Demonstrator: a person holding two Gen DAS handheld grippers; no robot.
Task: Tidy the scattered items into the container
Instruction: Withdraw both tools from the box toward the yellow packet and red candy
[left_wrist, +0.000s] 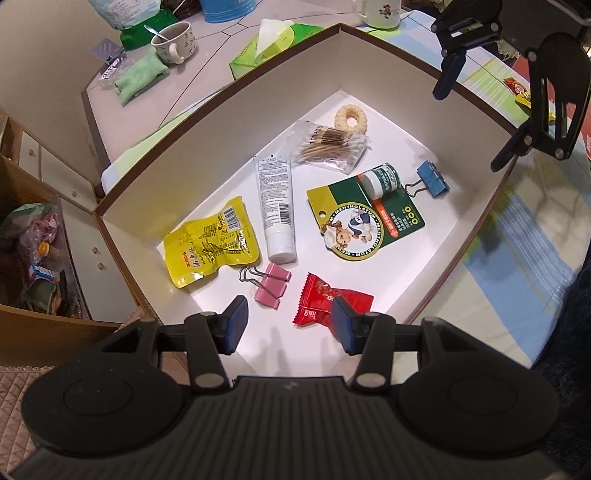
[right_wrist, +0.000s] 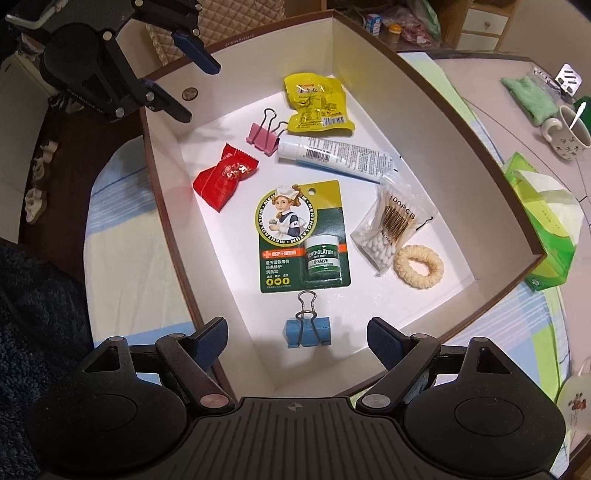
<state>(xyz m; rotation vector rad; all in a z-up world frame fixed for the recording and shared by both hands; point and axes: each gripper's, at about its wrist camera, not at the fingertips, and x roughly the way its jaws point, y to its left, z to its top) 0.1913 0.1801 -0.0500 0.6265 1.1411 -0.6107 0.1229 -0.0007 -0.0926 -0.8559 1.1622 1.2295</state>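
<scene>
1. The left claw (left_wrist: 290, 325) hangs above one end of the box (left_wrist: 221, 122), its blue fingers (left_wrist: 236, 321) spread apart with nothing between them.
2. The right claw (right_wrist: 297, 339) hangs above the opposite end, its fingers (right_wrist: 210, 338) likewise spread wide and empty.
3. Each claw shows in the other's view, at the box's far rim.
4. The box is brown outside and white inside, and stands on a striped cloth (right_wrist: 122, 229) covering the bench.
5. All the small items lie on the box floor:
   - a red candy wrapper (left_wrist: 332, 301) just ahead of the left claw;
   - a pink binder clip (left_wrist: 269, 286) beside it;
   - a yellow snack pouch (left_wrist: 210, 242) touching a white tube (left_wrist: 277, 210);
   - a green lip salve card (right_wrist: 301, 236) in the middle;
   - a blue binder clip (right_wrist: 306, 330) just ahead of the right claw;
   - a bag of cotton swabs (right_wrist: 388, 229) lying against a cream hair tie (right_wrist: 419, 266).
6. Outside the box, on the bench, stand a green tissue pack (left_wrist: 269, 44), a mug with a spoon (left_wrist: 173, 42) and a folded green cloth (left_wrist: 138, 79).
</scene>
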